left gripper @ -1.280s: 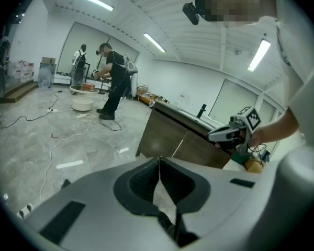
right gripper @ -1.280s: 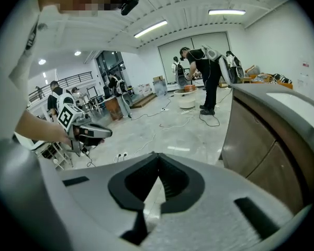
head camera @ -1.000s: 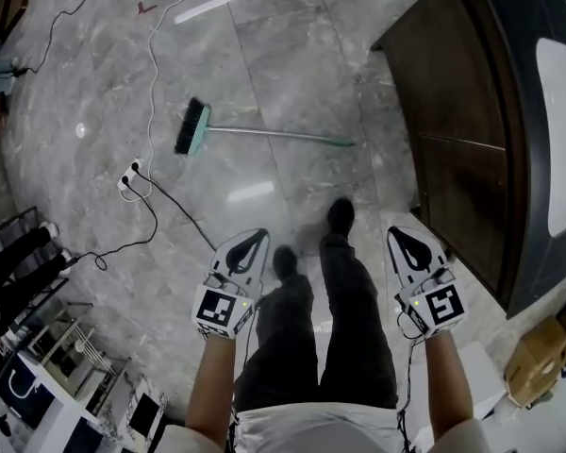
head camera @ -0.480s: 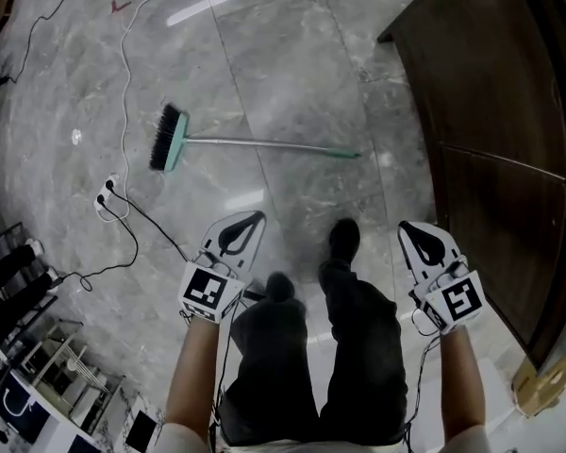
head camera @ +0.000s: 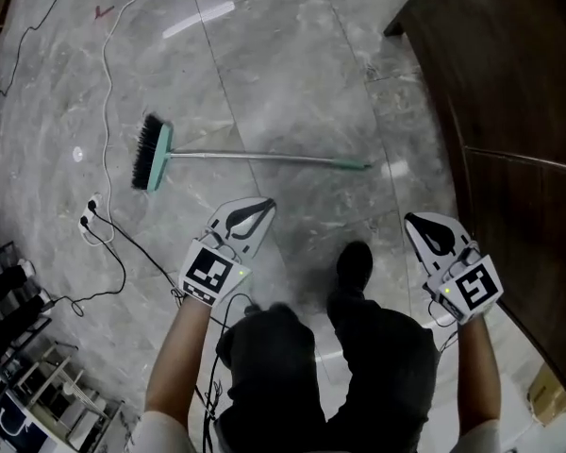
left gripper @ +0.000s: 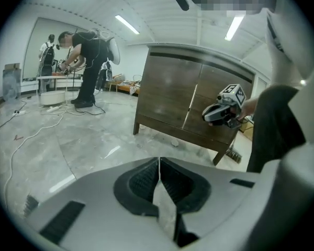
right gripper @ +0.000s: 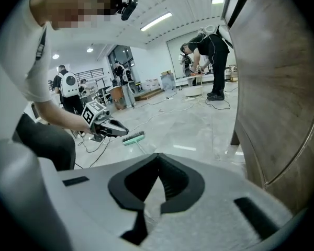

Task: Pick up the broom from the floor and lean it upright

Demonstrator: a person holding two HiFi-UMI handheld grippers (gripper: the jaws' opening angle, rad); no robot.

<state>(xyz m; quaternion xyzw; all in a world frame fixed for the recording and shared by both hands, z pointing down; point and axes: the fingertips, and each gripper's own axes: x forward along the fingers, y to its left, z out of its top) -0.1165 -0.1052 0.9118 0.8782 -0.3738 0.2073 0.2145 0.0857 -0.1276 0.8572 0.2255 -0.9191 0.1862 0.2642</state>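
Observation:
The broom lies flat on the grey marble floor, with its green head and dark bristles (head camera: pixel 153 153) at the left. Its thin metal handle (head camera: pixel 264 158) runs right to a green tip. My left gripper (head camera: pixel 264 206) hovers just on the near side of the handle's middle, shut and empty. My right gripper (head camera: pixel 415 221) is farther right, near the cabinet, also shut with nothing in it. In the right gripper view the broom head (right gripper: pixel 133 137) shows beside the left gripper (right gripper: pixel 109 128). Both grippers' own views show jaws meeting, left (left gripper: pixel 159 163) and right (right gripper: pixel 158 161).
A dark wooden cabinet (head camera: pixel 519 111) stands along the right, also seen as the cabinet (left gripper: pixel 172 103). Cables and a power strip (head camera: pixel 92 217) trail on the floor at the left. Racks (head camera: pixel 19 347) stand at the lower left. My shoe (head camera: pixel 357 262) is between the grippers. A person (left gripper: pixel 86 61) works far behind.
Both grippers have sunk toward the floor and the head has bent lower. The broom now sits closer to the left gripper. The broom itself has not moved.

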